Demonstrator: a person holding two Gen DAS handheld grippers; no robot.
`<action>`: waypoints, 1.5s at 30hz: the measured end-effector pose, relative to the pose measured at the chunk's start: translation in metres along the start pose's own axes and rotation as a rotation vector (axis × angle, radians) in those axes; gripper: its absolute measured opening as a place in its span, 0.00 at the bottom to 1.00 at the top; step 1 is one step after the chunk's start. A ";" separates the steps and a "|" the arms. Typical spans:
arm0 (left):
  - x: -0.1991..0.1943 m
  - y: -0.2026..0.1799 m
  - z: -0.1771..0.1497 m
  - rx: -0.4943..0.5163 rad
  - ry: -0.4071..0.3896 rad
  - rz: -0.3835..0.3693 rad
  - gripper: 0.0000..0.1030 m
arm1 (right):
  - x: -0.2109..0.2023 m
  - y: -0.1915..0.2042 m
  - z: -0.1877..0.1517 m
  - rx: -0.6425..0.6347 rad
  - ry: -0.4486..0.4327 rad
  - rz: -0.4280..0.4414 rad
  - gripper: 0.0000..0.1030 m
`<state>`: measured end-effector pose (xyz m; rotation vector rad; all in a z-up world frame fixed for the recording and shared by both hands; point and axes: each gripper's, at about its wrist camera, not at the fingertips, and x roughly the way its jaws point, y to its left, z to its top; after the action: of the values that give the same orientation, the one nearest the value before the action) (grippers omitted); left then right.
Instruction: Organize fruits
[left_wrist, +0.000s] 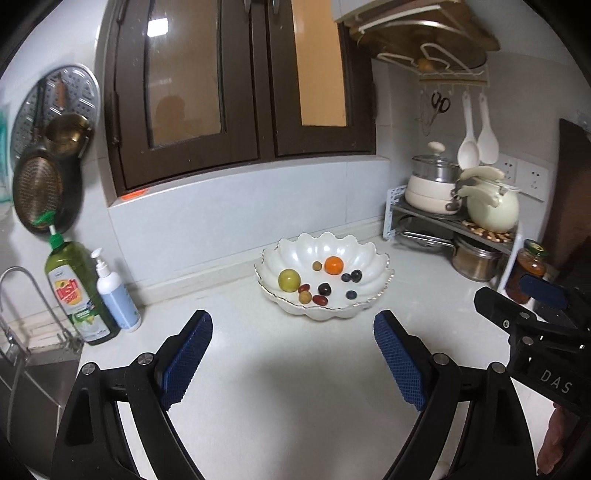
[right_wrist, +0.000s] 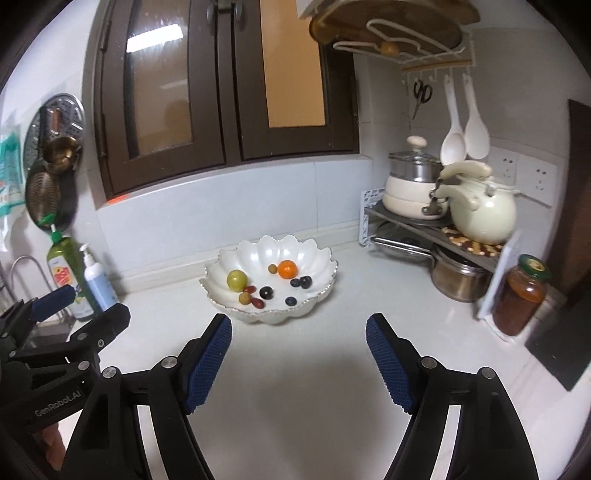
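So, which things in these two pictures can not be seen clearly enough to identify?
- Small fruits in the white bowl: too small to name, both views.
- Sink: cut off by the left edge, left wrist view.
- Pot under the shelf: partly hidden by the shelf, right wrist view.
- Behind the cabinet glass: blurred by reflections.

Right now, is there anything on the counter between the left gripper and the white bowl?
No. In the left wrist view only bare white counter lies between the open left gripper and the scalloped bowl.

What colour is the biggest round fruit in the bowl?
Yellow-green fruit, clearest in the left wrist view.
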<state>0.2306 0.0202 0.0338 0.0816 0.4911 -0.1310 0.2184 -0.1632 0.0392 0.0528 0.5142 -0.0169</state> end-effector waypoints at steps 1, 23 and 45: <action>-0.010 -0.002 -0.003 -0.003 -0.012 0.004 0.89 | -0.009 -0.001 -0.003 -0.006 -0.007 -0.001 0.74; -0.170 -0.024 -0.073 0.008 -0.085 0.038 0.99 | -0.164 -0.012 -0.081 -0.030 -0.069 -0.028 0.74; -0.216 -0.025 -0.090 0.022 -0.122 0.028 1.00 | -0.213 -0.006 -0.102 -0.035 -0.114 -0.025 0.74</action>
<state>-0.0034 0.0280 0.0561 0.1014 0.3670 -0.1131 -0.0173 -0.1634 0.0546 0.0115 0.4006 -0.0353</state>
